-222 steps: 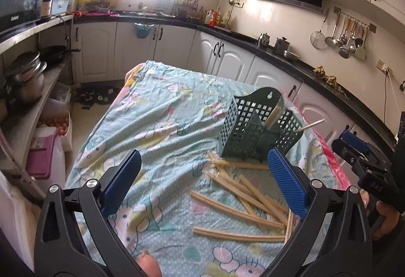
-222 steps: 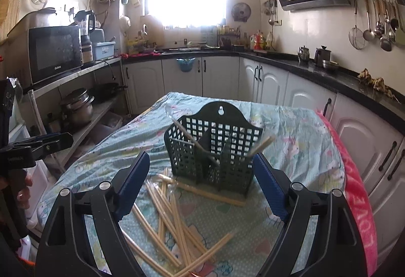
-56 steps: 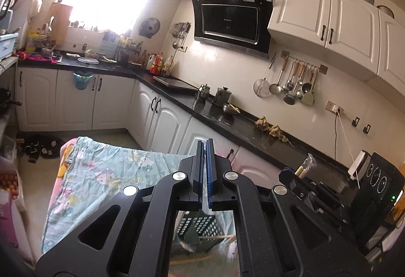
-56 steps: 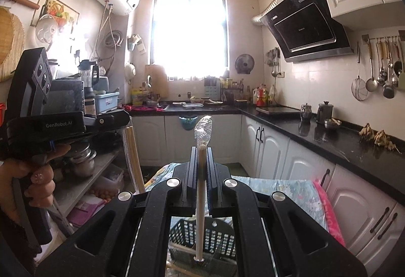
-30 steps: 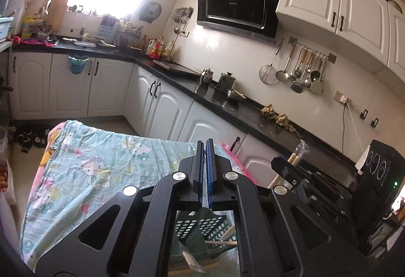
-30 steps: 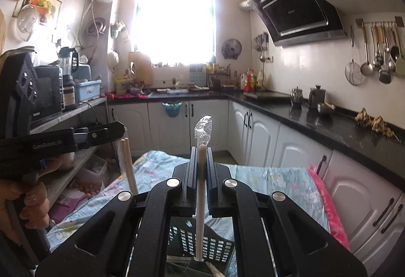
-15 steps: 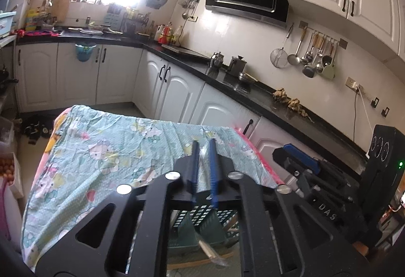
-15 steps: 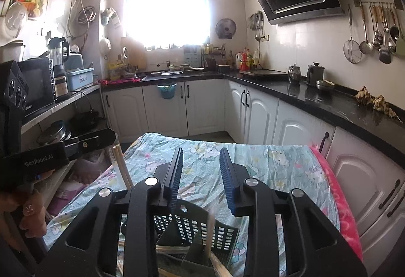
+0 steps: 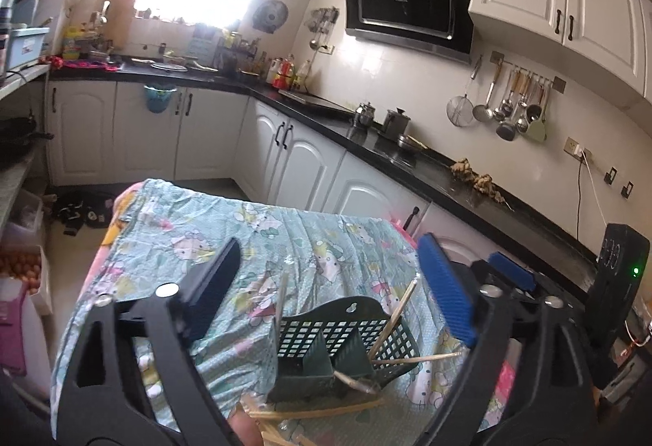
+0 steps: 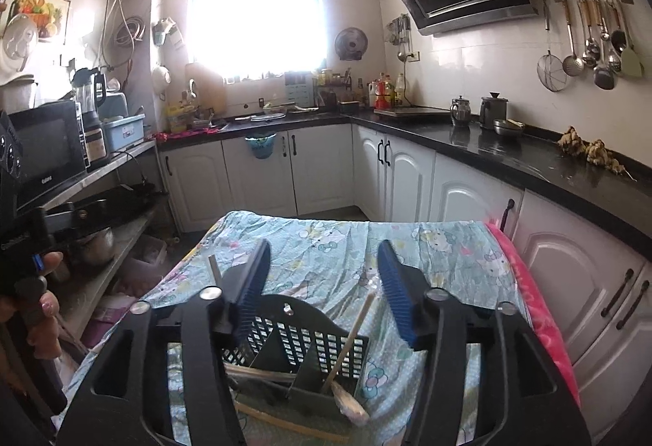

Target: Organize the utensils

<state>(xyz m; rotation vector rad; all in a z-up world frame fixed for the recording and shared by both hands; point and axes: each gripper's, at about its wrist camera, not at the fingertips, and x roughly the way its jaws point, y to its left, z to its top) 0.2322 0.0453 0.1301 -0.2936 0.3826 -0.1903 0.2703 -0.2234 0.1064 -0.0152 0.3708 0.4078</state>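
Note:
A dark green slotted utensil basket (image 9: 346, 344) stands on the table's patterned cloth (image 9: 285, 234), with several wooden chopsticks (image 9: 393, 313) leaning in its compartments. More chopsticks (image 9: 318, 411) lie on the cloth in front of it. My left gripper (image 9: 326, 283) is open and empty, above the basket. In the right wrist view the basket (image 10: 297, 344) sits below my right gripper (image 10: 324, 283), which is open and empty. A wrapped chopstick (image 10: 350, 340) leans in the basket's right compartment. The left gripper's handle and the hand (image 10: 28, 283) show at that view's left edge.
White cabinets and a black counter (image 9: 407, 156) run along the back and right. Shelves with pans and a microwave (image 10: 45, 144) stand left of the table. A pink cloth edge (image 10: 534, 323) marks the table's right side.
Both grippers went from shut to wide open. The chopstick held by the right gripper dropped into the basket, and the left one's stick now stands in the basket too.

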